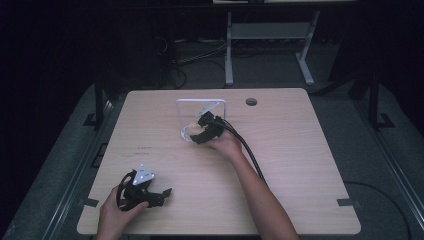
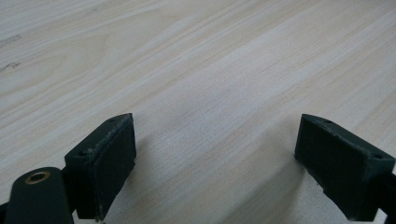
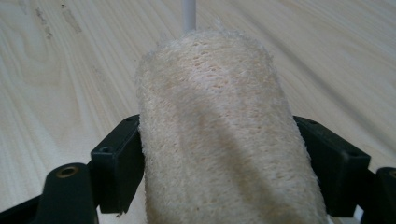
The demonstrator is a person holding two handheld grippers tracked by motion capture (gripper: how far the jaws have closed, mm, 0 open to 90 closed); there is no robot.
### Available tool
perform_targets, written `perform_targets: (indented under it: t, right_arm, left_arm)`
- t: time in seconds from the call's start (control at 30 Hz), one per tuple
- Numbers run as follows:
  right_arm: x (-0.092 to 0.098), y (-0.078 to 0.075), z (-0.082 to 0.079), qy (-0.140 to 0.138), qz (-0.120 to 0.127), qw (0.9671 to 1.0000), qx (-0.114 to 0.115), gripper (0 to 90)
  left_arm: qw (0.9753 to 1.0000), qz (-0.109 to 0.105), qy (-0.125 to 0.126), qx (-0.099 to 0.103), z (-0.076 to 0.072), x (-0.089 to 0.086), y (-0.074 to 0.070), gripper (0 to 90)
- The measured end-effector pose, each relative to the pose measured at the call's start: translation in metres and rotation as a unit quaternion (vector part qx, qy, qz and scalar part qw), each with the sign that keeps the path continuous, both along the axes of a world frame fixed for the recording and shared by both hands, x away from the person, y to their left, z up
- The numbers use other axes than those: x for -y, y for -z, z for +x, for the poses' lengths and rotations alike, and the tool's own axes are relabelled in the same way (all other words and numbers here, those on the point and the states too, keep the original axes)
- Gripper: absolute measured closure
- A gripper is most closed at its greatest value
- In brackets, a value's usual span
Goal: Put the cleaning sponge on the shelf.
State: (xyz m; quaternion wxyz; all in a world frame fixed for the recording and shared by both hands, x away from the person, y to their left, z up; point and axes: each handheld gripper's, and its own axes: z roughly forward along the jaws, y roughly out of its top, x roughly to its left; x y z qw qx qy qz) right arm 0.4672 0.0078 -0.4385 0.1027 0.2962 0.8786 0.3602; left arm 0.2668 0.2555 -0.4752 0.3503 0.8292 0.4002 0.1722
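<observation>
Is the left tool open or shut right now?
Open. The left tool has its jaws spread wide apart with nothing but bare table between them.

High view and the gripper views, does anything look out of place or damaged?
Nothing stands out. The right gripper is shut on a cream loofah beside the white wire rack, the left gripper is open above the bare table, and nothing is spilled.

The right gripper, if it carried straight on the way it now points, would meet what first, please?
Probably the white rack: in the right gripper view one thin white rod rises just beyond the loofah roll clamped in the right gripper. How far off the rod stands is hard to judge.
</observation>
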Motion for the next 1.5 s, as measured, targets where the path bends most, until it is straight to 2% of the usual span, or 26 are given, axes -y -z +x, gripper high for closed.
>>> perform_targets:
  t: [0.53,1.0,1.13,1.23,1.43,1.5]
  right_arm:
    - [-0.005,0.015,0.007,0.008,-0.012,0.9999,-0.008,21.8]
    - [-0.007,0.018,0.009,0.013,-0.019,0.9997,-0.001,19.3]
    - [-0.006,0.013,0.007,0.015,-0.011,0.9998,0.0,18.3]
    - [-0.005,0.006,0.005,0.014,-0.007,0.9998,0.01,18.2]
    - [0.0,-0.011,-0.007,0.011,0.0,0.9996,0.028,18.2]
    - [0.002,-0.016,-0.011,0.013,0.001,0.9996,0.027,18.4]
  left_arm:
    - [1.0,0.0,0.0,0.0,0.0,0.0,0.0,11.8]
    - [1.0,0.0,0.0,0.0,0.0,0.0,0.0,11.8]
    - [1.0,0.0,0.0,0.0,0.0,0.0,0.0,11.8]
    - [1.0,0.0,0.0,0.0,0.0,0.0,0.0,11.8]
    - [1.0,0.001,0.0,0.0,0.0,0.0,0.0,11.8]
    - [1.0,0.001,0.0,0.0,0.0,0.0,0.0,11.8]
